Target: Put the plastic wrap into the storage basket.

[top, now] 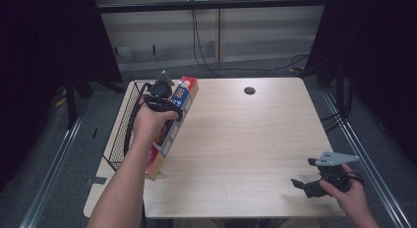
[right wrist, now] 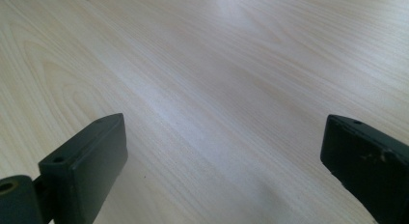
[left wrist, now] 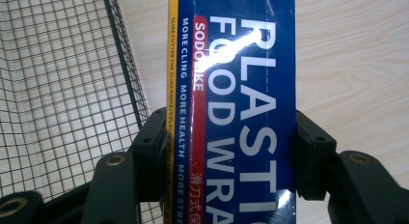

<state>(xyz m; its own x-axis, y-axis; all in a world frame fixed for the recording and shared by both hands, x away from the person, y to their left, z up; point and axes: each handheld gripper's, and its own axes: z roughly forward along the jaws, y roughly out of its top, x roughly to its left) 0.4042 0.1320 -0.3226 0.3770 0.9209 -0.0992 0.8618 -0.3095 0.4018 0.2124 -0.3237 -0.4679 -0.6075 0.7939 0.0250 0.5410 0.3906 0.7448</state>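
Wire basket (top: pixel 118 139) at the far-left edge of the table (top: pixel 246 139), black mesh, hanging partly over the table's left side

Just right of the basket: long box of plastic wrap (top: pixel 172 129), blue with red and yellow, lying aslant, one end toward the far left corner, the other toward the near left edge. In the left gripper view the box (left wrist: pixel 241 108) runs straight up between the jaws, white lettering along it, basket mesh (left wrist: pixel 62 89) to its left

Left gripper (top: pixel 162 98) clamped across the box near its far end, both pads pressed flat on its long sides. Left hand (top: pixel 150 121) wrapped round the gripper body

Middle of the table: bare pale wood, small dark round hole (top: pixel 249 90) near the far edge

Near right corner: right gripper (top: pixel 305 173) low over the wood in the right hand (top: pixel 351 193), jaws spread wide, nothing between them
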